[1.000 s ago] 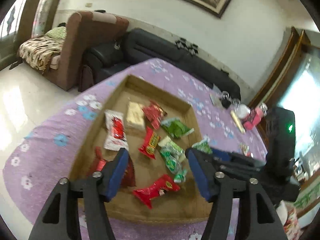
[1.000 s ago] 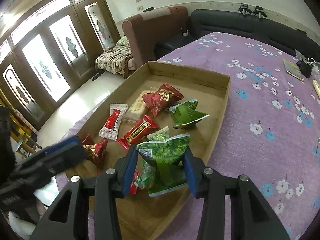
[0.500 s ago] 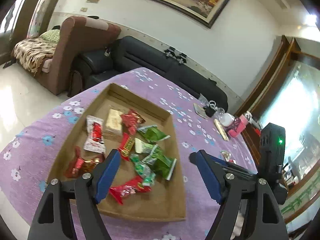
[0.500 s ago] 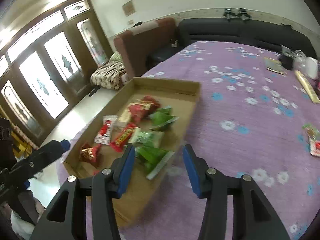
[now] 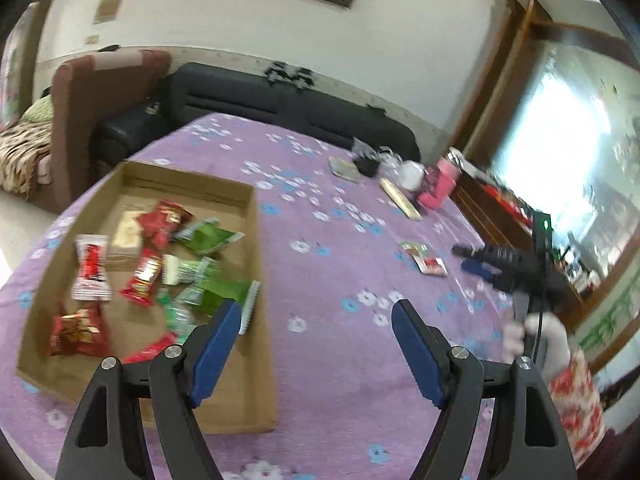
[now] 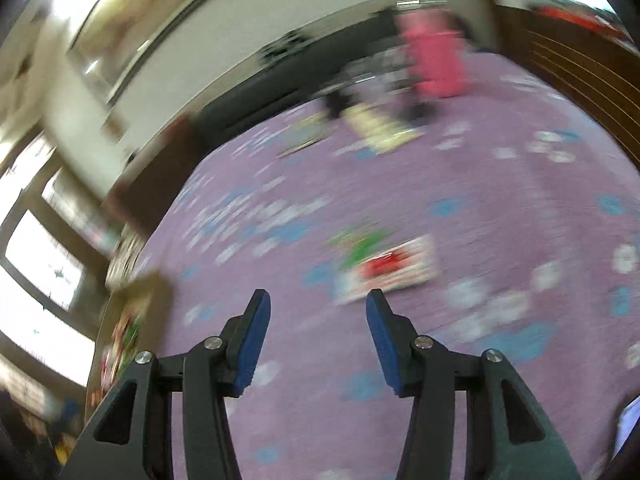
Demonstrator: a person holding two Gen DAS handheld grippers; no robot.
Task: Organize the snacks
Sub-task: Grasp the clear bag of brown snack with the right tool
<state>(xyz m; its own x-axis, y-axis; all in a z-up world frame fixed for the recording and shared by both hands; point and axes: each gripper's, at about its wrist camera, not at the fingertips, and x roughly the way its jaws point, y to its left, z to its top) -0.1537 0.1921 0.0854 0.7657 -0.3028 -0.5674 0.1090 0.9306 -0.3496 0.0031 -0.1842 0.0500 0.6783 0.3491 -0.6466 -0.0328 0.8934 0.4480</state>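
Observation:
A shallow cardboard tray (image 5: 260, 280) lies at the left of the purple flowered tablecloth (image 5: 332, 264), holding several red and green snack packets (image 5: 144, 270). My left gripper (image 5: 316, 320) hangs open and empty over the tray's right rim. Two loose packets (image 5: 430, 264), one green and one white with red, lie on the cloth farther right. My right gripper (image 5: 470, 258), held by a gloved hand (image 5: 548, 344), hovers beside them. In the blurred right wrist view those packets (image 6: 384, 268) lie just beyond the open, empty right gripper (image 6: 318, 304).
At the table's far side stand a pink container (image 5: 438, 186), a white round thing (image 5: 412, 172), a long yellow box (image 5: 400, 198) and a small book (image 5: 344, 168). A black sofa (image 5: 280, 108) and a brown armchair (image 5: 100, 96) stand behind. A wooden cabinet (image 5: 500, 216) runs along the right.
The right gripper let go of a green packet in the tray and swung right across the cloth toward the loose packets. The left gripper opened wider and also shifted right, off the tray's middle.

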